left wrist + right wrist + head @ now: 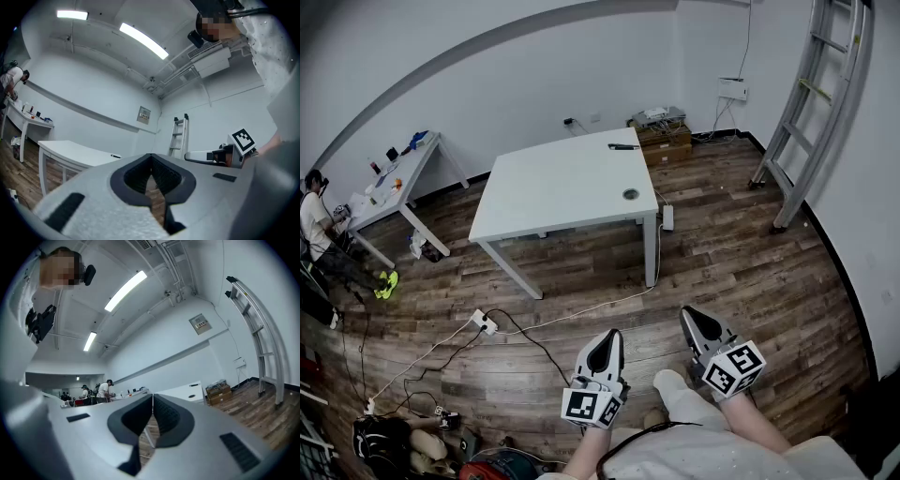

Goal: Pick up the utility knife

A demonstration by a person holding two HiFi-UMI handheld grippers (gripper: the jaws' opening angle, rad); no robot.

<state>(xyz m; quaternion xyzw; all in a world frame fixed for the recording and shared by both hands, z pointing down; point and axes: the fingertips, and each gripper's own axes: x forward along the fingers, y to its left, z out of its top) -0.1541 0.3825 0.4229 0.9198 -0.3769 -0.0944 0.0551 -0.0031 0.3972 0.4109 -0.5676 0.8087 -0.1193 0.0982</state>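
The utility knife [623,146], dark and slim, lies at the far edge of the white table [562,187], well away from both grippers. It also shows small in the left gripper view [115,156] and in the right gripper view [193,385]. My left gripper [607,337] and right gripper [690,315] hang side by side over the wooden floor near my legs, pointing toward the table. Each has its jaws closed tip to tip with nothing between them. The left gripper view also catches the right gripper [213,155] beside it.
A ladder [811,103] leans at the right wall and cardboard boxes [664,141] stand behind the table. A person [314,220] sits at a second table [398,183] on the left. A power strip [485,323] and cables cross the floor; bags [394,445] lie at bottom left.
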